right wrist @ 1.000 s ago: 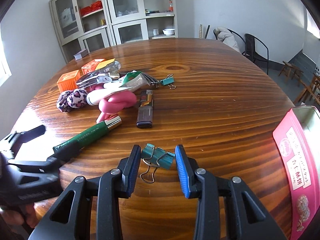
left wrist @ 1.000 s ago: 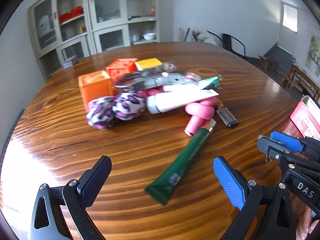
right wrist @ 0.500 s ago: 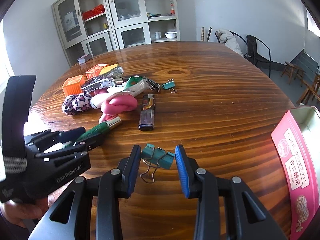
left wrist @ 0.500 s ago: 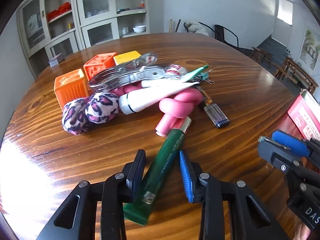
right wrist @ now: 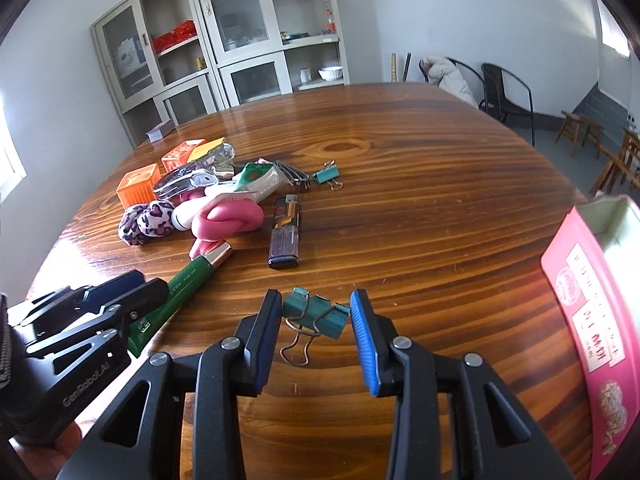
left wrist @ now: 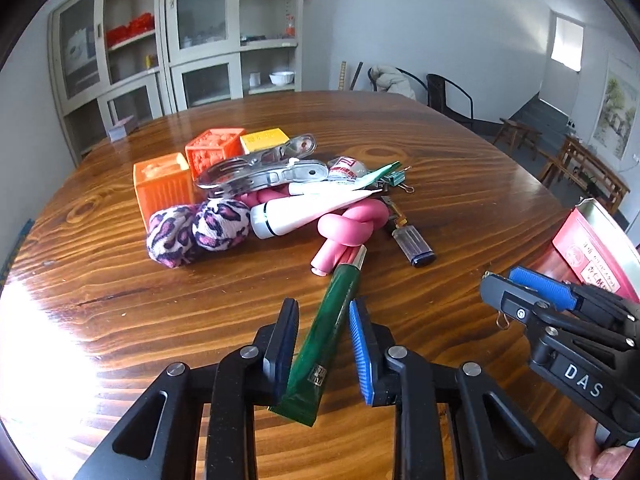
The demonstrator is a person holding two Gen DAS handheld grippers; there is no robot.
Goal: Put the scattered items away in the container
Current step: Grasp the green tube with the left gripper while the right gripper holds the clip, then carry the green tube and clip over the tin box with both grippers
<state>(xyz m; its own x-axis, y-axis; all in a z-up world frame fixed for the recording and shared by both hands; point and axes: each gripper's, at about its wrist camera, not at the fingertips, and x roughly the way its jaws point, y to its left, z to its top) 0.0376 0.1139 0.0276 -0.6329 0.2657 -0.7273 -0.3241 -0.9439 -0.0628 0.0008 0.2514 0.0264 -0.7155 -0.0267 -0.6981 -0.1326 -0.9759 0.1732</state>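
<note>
My left gripper (left wrist: 323,336) is shut on a green tube (left wrist: 326,332) with a silver cap, which points away toward the pile; it also shows in the right wrist view (right wrist: 176,292). My right gripper (right wrist: 314,316) is shut on a teal binder clip (right wrist: 316,314), wire handles hanging down. The red tin container (right wrist: 592,320) stands open at the right edge; it also shows in the left wrist view (left wrist: 592,256). A pile lies on the table: pink knotted tube (left wrist: 352,224), white tube (left wrist: 304,210), leopard scrunchie (left wrist: 196,230), lighter (left wrist: 414,242).
Orange blocks (left wrist: 162,186) and a yellow block (left wrist: 264,138) sit behind the pile with a metal clip (left wrist: 260,172). Another teal binder clip (right wrist: 326,176) lies farther back. Cabinets and chairs stand beyond the round wooden table (right wrist: 420,200).
My left gripper moved in over the green tube and closed from wide open onto it. My right gripper stayed shut on the binder clip, hardly moving.
</note>
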